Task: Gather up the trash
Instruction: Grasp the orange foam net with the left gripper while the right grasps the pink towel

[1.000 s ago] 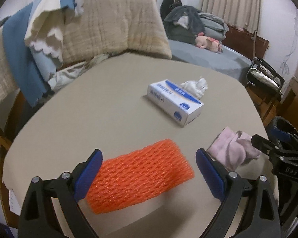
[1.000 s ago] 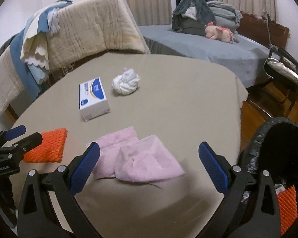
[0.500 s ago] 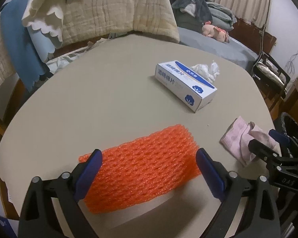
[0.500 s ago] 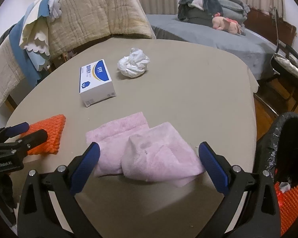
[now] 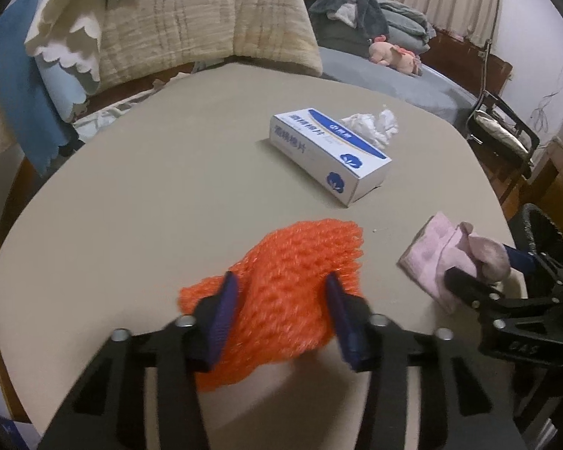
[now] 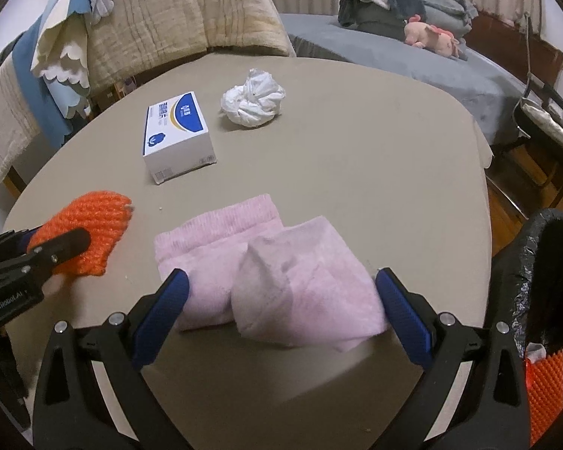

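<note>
Orange foam netting lies on the near part of the beige table, and my left gripper is closing on it, both blue pads already pressing into its bunched middle. My right gripper stands wide open around the pink cloth, pads just off its edges, with the black-lined trash bin at the right.
</note>
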Available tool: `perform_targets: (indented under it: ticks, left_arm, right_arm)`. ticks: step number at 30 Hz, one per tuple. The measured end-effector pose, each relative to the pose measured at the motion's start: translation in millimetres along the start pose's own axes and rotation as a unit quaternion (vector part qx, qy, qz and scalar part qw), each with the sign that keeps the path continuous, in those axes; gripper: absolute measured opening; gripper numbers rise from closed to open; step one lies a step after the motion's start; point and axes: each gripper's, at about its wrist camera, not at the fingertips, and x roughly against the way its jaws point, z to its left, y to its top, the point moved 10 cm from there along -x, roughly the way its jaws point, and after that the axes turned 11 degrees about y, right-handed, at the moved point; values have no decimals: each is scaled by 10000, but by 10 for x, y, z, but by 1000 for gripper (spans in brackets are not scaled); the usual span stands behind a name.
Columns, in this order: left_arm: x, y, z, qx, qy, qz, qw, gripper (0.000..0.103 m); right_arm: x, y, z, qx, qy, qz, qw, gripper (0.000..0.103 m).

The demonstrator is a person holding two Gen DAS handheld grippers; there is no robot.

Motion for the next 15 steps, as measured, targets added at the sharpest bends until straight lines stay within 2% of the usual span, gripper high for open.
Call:
perform_targets:
  ticks: [1,4,8,10,12,15]
  left_arm:
    - [7,4,-21,-5,-42,-4,10000,32]
    - [30,25,-83,-2,-141,-16,9999,23]
    - [65,67,-161,3,-254,-59,9997,22]
    - [85,84,-192,-22,-266,-95,9996,22]
    - [109,100,-227,-40,-289,-123,9995,22]
    - [163,140,-280,-84,-314,-199,9993,22]
  right_arm:
    - [2,2,3,2,3,-5,10000,96]
    - [7,5,-3,-18,-4,-23,10000,84]
    - [30,10,0,4,77,-61,10000,66]
    - [41,14,20,57,111,-82,9999,54]
    - [53,17,47,100,206,-96,9997,36]
    - [59,25,116,139,428,-66,9990,21]
